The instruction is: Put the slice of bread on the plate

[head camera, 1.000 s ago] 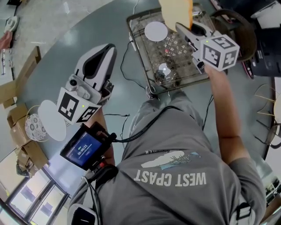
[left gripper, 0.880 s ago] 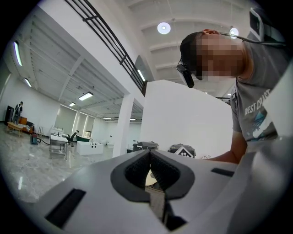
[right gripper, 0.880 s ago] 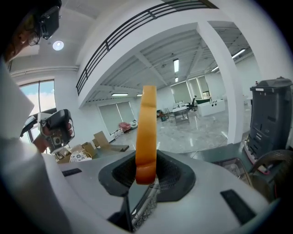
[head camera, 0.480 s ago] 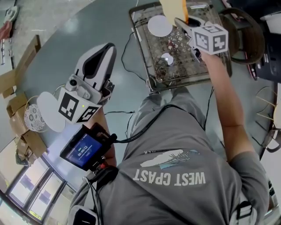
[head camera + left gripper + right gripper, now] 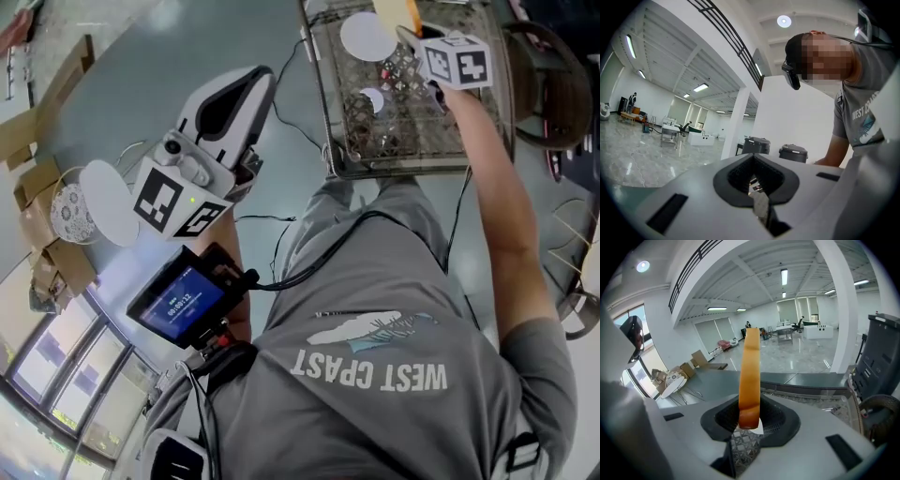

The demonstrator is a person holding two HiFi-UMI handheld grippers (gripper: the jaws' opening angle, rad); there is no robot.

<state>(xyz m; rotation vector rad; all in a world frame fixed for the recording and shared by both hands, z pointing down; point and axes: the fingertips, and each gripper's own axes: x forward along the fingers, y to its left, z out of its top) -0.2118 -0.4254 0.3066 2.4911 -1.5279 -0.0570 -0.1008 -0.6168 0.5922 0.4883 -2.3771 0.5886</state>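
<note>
A tan slice of bread (image 5: 394, 9) stands on edge at the top of the head view, with my right gripper (image 5: 409, 36) shut on it. In the right gripper view the bread (image 5: 750, 376) rises edge-on between the jaws of that gripper (image 5: 750, 417). A small white plate (image 5: 367, 36) lies on the wire tray (image 5: 412, 141), just left of the bread. My left gripper (image 5: 255, 82) hangs over the grey table, well left of the tray. Its jaws (image 5: 757, 180) are together with nothing between them.
A small white disc (image 5: 373, 100) lies on the tray. Black cables (image 5: 281, 122) run across the table beside it. On the left are a white round disc (image 5: 108, 202), a patterned plate (image 5: 73, 214) and cardboard boxes (image 5: 42, 248). A dark round chair (image 5: 544, 84) stands right of the tray.
My right gripper has carried the bread down and away from me, closer to the plate on the tray. The left gripper has sunk a little.
</note>
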